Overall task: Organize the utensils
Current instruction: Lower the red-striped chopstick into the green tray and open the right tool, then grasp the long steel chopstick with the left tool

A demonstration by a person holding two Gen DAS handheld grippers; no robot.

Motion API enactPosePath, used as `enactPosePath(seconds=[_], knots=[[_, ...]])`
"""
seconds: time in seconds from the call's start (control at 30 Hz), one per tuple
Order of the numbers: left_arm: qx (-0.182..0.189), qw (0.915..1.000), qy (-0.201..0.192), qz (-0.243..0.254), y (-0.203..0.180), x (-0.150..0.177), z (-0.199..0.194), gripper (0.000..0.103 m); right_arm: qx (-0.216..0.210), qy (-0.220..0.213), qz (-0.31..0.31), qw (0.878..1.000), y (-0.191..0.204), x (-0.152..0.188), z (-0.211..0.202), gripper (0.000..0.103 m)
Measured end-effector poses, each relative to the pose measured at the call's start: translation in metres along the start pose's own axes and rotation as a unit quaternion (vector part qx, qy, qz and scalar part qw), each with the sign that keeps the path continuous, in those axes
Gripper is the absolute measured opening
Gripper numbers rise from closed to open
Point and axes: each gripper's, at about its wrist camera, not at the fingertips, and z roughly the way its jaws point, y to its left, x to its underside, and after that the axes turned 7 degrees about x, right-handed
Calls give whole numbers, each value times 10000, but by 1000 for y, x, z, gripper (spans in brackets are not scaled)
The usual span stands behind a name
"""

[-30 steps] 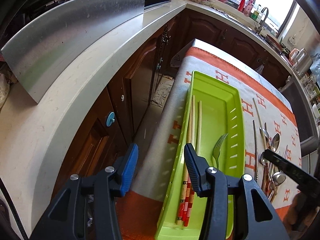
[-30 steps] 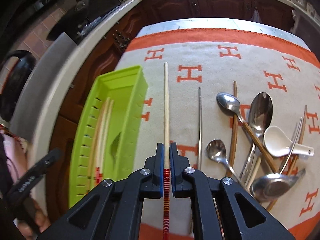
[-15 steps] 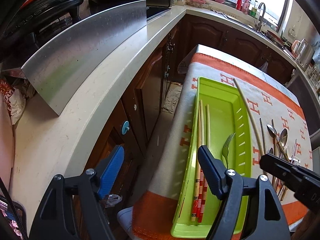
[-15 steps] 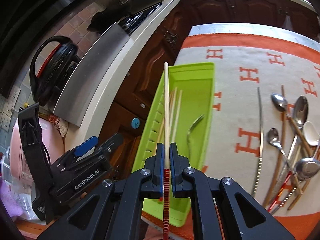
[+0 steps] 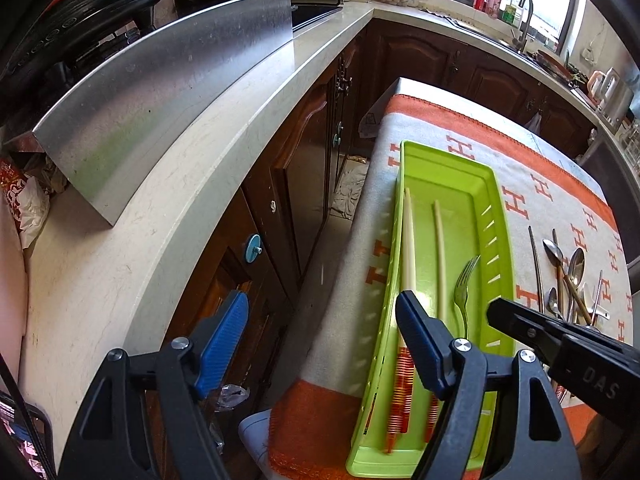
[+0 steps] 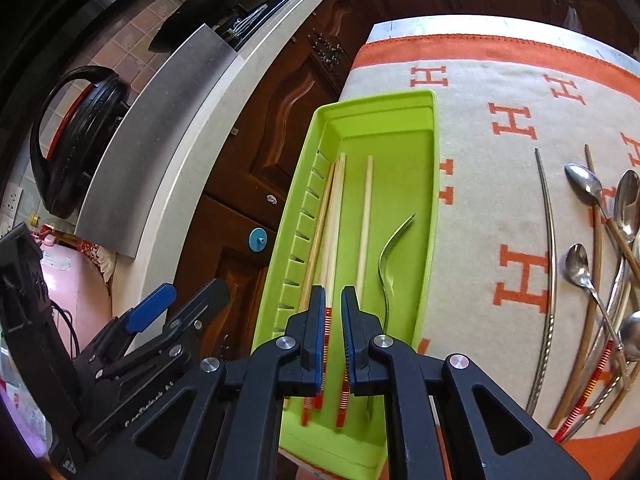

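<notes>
The right claw [image 6: 333,336] is held slightly parted, empty, over the green tray [image 6: 430,240]. Chopsticks [image 6: 365,220] and a fork [image 6: 390,256] are seen at 12 o'clock. The left claw [image 5: 320,344] is spread wide.

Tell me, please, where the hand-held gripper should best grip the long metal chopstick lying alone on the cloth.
Grip the metal chopstick near its middle, coming from above with the fingers across its width. It lies flat on the cloth, long and thin, with bare cloth on both sides there; its near end looks closer to the spoons.
</notes>
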Motion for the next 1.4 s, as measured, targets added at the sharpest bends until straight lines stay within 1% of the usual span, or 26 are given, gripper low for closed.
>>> enactPosePath(seconds=[0.23,0.43,0.47,0.5,0.6,0.73,0.77,0.9,1.07,1.2,1.27,1.33,1.4], knots=[[-6,9999,88,114,-12,3,4,74,311,-239,-296,9988,-17,8,-23,9],[33,9994,119,321,-35,5,0,74,505,-396,-385,9972,-40,16,-45,9],[52,9993,114,357,-39,5,-2,74,564,-441,-400,9966,-45,18,-50,10],[73,9992,109,385,-43,5,-3,74,621,-498,-396,9960,-52,19,-56,14],[234,9986,94,472,-58,5,-9,75,770,-683,-307,9942,-78,24,-76,23],[622,9963,96,584,-81,5,-14,76,969,-915,-153,9910,-115,30,-103,24],[734,9952,107,645,-91,5,-15,77,1027,-996,-94,9897,-126,33,-111,24],[998,9909,175,888,-129,7,-14,77,1139,-1185,159,9863,-168,41,-132,25],[1180,9854,351,1172,-178,17,-3,76,1076,-1208,504,9855,-222,52,-146,25],[1196,9832,474,1298,-206,26,14,76,1075,-1231,639,9845,-252,60,-150,25],[1171,9829,564,1307,-213,31,24,72,1068,-1217,698,9843,-260,64,-147,25],[1182,9817,734,1299,-222,37,41,63,1046,-1196,760,9844,-273,68,-146,25],[1148,9812,858,1291,-226,41,53,58,1028,-1157,832,9844,-284,72,-143,25]])
